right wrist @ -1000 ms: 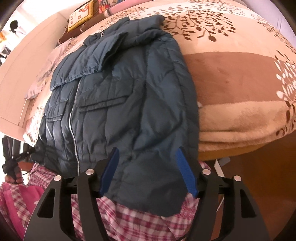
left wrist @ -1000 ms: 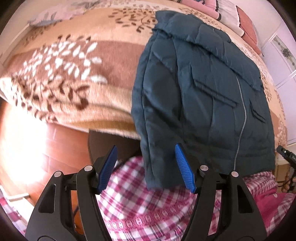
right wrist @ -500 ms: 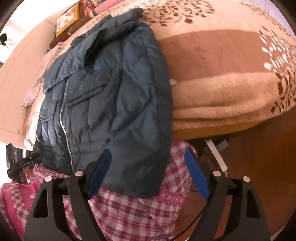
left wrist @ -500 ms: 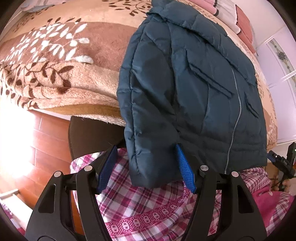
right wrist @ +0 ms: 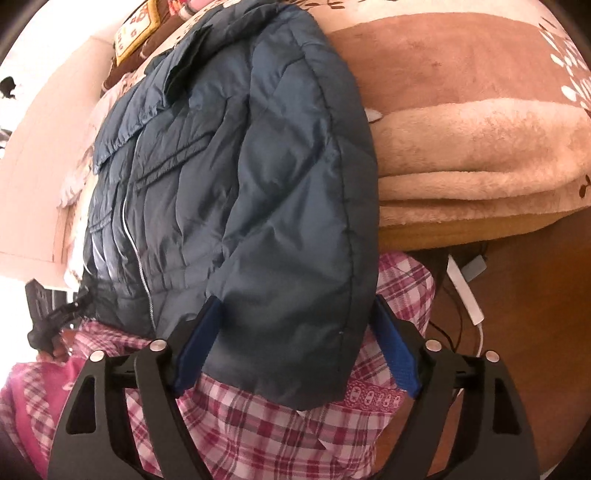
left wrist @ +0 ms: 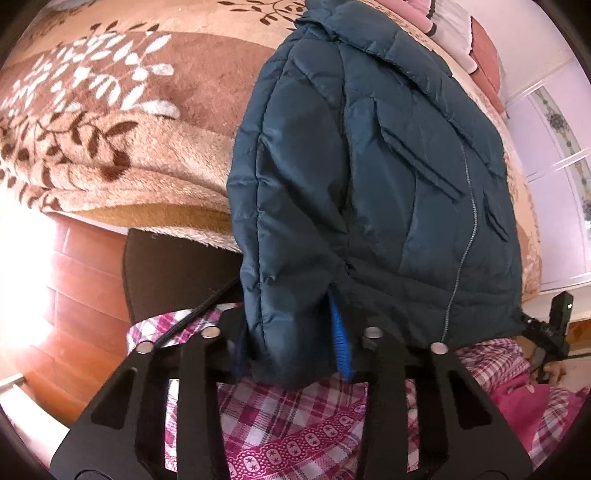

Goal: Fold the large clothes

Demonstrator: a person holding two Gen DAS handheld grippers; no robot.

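Across the near edge of the bed we have a dark teal quilted jacket [left wrist: 369, 184] lying front up on a beige and brown fleece blanket [left wrist: 110, 147] printed with leaves. Its silver zip [left wrist: 466, 236] runs closed down the middle, its collar points toward the far pillows [left wrist: 458, 33], and its hem and both sleeves hang over the bed edge toward us, above our pink plaid clothing [left wrist: 295, 424].

With our left gripper [left wrist: 291, 350] we have the cuff of the sleeve [left wrist: 288, 295] on that side between the blue pads [left wrist: 340, 347]. The jaws are closing and stand narrow, and the padded fabric bulges out from between them, so the pads are already pressing on it. One pad is mostly hidden behind the cuff.

With our right gripper [right wrist: 295, 354] we straddle the other sleeve [right wrist: 295, 258], whose cuff hangs down between the two blue pads [right wrist: 397, 354]. These jaws stand wide and are closing slightly. The pad on the zip side lies against the sleeve's edge, while the pad on the outer side is just beside the cuff; we cannot tell whether it touches.

Beyond the bed edge we see reddish wooden floor [left wrist: 66, 295], and in the right view a white cable [right wrist: 467, 291] lies on the floor under the bed.
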